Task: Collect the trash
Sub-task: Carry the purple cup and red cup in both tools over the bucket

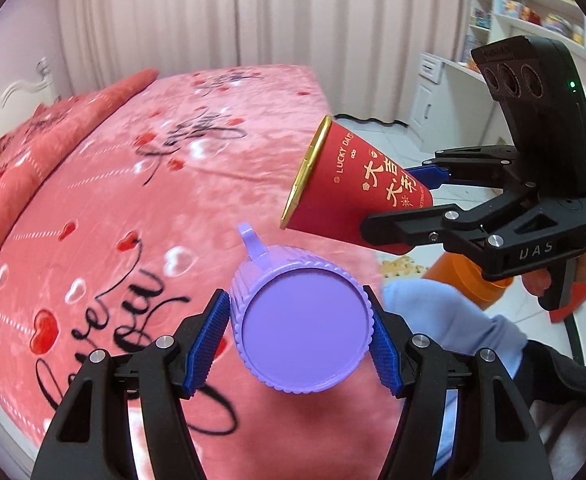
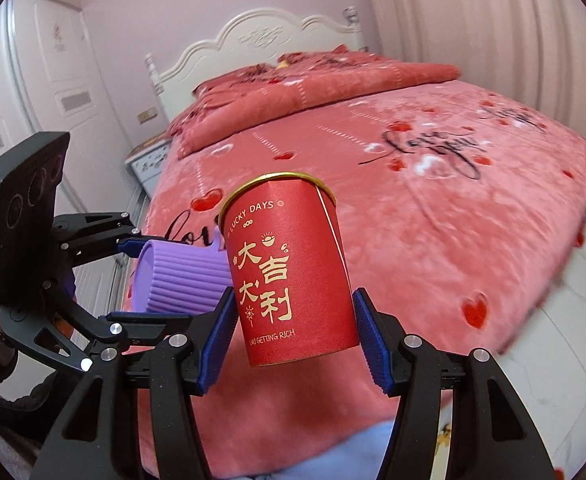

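Two items are in hand at once, one per gripper, and we take the bed (image 2: 433, 248) as our landmark throughout.

Nearest in the left wrist view: the left gripper (image 1: 301, 338) pinches a purple ribbed cup (image 1: 299, 316) across its body, a blue pad pressed on each flank. The cup lies on its side with its flat base toward the camera and its handle pointing away over the bed. Jaws stand about half spread, set by the cup's width. We judge the sideways hold is simply how the cup was reached; nothing shows inside it.

Nearest in the right wrist view: the right gripper (image 2: 293, 336) clamps a red paper cup (image 2: 289, 272) low on its wall, pads on either side, gold rim away from the camera. Again the jaws are roughly half spread, held apart by the cup. Gripping near the base keeps the soft rim from crushing, in our judgement.

Both cups hang clear above the near edge of the bed, touching nothing but the pads. The purple cup sits just left of the red one.

Off the bed's foot, an orange container (image 1: 467, 280) stands on the floor behind the right gripper; we cannot tell whether it is the bin. Light blue cloth (image 1: 445, 320) lies near it.

Farther: folded quilt and headboard (image 2: 253, 40) at the bed's far end.
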`<state>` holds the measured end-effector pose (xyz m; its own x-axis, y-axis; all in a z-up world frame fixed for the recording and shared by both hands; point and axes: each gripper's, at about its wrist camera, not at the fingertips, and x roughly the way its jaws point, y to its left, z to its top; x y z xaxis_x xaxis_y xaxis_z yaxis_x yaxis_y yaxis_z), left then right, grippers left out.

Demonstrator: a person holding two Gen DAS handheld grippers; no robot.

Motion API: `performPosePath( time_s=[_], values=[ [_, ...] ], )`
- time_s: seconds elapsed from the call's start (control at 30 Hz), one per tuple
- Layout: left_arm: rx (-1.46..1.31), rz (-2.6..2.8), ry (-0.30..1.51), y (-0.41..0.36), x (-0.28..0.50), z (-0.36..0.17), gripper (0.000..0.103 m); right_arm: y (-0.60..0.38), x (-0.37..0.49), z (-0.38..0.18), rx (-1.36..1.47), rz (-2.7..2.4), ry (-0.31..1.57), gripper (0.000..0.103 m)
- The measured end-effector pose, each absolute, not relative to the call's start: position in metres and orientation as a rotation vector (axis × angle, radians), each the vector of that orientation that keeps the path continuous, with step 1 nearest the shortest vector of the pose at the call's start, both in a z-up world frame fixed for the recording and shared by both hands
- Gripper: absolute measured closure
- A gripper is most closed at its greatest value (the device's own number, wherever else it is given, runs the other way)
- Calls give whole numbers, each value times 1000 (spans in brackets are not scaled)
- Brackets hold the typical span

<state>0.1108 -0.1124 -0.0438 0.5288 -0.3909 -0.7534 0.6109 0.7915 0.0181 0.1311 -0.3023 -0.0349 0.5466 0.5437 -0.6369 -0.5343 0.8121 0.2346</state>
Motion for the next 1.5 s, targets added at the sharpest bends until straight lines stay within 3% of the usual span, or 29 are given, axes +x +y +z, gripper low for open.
performPosePath(
  time_s=[0.37, 0.87, 1.5],
  values=[
    [393, -810, 787, -223, 97, -40, 37, -438, 66, -27, 135, 406, 707, 45],
    [547, -1158, 786, -418, 77, -73, 37, -652, -38, -59, 287, -12, 719, 44],
    [664, -1318, 903, -534, 65, -142, 37, -766, -77, -144, 455, -218, 794, 44]
  ],
)
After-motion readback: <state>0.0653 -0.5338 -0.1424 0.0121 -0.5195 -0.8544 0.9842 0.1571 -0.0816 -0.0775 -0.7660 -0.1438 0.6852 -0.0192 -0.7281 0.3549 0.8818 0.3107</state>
